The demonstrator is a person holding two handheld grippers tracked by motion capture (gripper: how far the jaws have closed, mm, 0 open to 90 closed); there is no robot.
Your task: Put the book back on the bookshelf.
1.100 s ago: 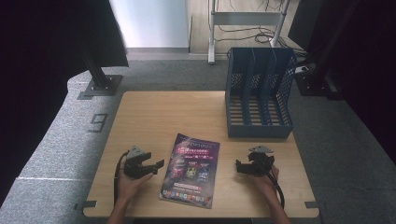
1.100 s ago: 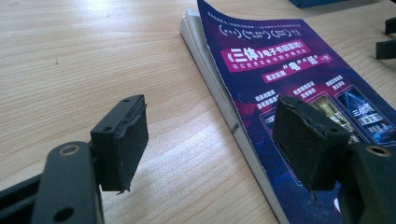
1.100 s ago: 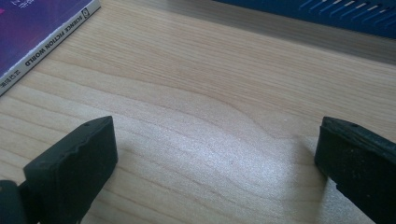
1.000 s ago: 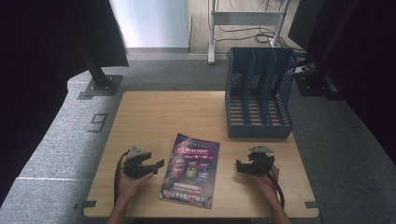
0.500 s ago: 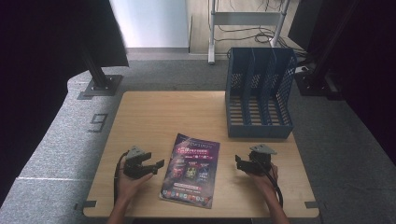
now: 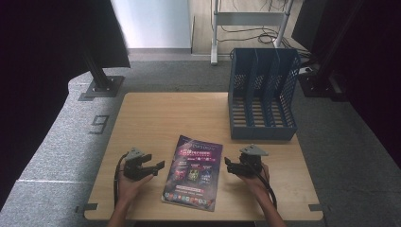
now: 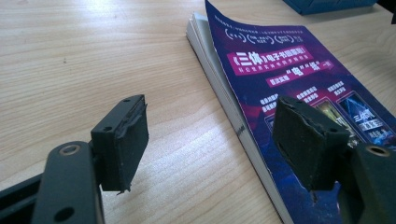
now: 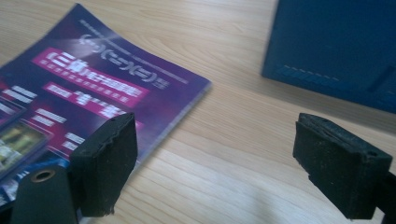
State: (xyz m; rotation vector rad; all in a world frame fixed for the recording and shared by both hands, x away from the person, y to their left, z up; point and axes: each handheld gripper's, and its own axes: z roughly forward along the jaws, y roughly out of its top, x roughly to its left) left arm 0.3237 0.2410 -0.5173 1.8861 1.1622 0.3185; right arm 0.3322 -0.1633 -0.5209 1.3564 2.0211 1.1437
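Magazine (image 6: 194, 171) lies flat at the table's (image 6: 165, 113) near edge, high view, between left gripper (image 6: 150, 168) and right gripper (image 6: 230, 165), both jaws spread, empty. Left gripper view: thick page block under soft glossy cover (image 7: 299, 93); likely floppy, slippery. Right gripper view: corner (image 8: 198, 86) free beside the blue file rack (image 8: 336, 42); best pinched at an edge.

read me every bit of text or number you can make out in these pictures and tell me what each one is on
"三体": in the pink title banner on the purple book cover; the words beside it on that banner are too small to read.
"电" and "纸": in the pink strip just below it; the rest is unclear.
"9": marked on the grey floor left of the table.
The cover's remaining small print is too blurred to read.
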